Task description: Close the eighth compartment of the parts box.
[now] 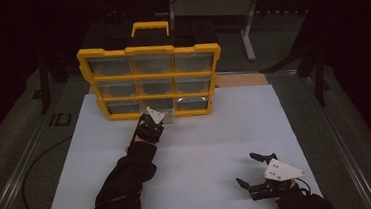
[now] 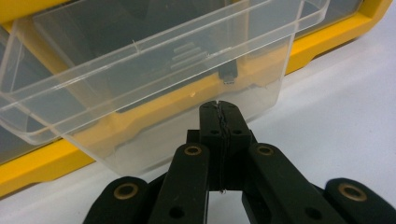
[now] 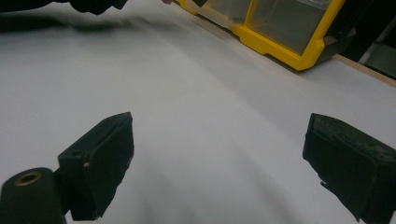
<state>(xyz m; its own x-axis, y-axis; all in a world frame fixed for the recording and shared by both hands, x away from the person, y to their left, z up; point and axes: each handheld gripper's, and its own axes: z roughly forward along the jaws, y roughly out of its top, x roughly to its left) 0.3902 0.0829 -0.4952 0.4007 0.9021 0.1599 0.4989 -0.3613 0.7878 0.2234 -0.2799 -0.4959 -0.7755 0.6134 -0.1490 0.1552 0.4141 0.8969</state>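
At frame centre of the high view, the left gripper point(image 1: 155, 118) meets the organizer's point(image 1: 150, 80) bottom-row clear drawer point(image 1: 166, 117); the right gripper point(image 1: 253, 170) sits lower right, jaws spread. Left gripper view: jaws pressed together, tips against the drawer point(image 2: 154, 88) front. Right gripper view: jaws wide apart, empty, above the white board point(image 3: 205, 112).

Organizer frame point(image 1: 84, 67): yellow, with a yellow-and-black carry handle point(image 1: 150, 27). Drawers: clear plastic, greyish against the dark interior. Pulled-out drawer point(image 2: 154, 79): transparent, yellow frame showing through its wall. Table sheet point(image 1: 207, 148): plain white, no pattern. Left gripper point(image 2: 219, 106): black, brass-coloured rivets. Right gripper point(image 1: 252, 168): black, pale grey top plate. Sleeve point(image 1: 124, 182): black. Wood strip point(image 1: 241, 79) behind sheet: tan.
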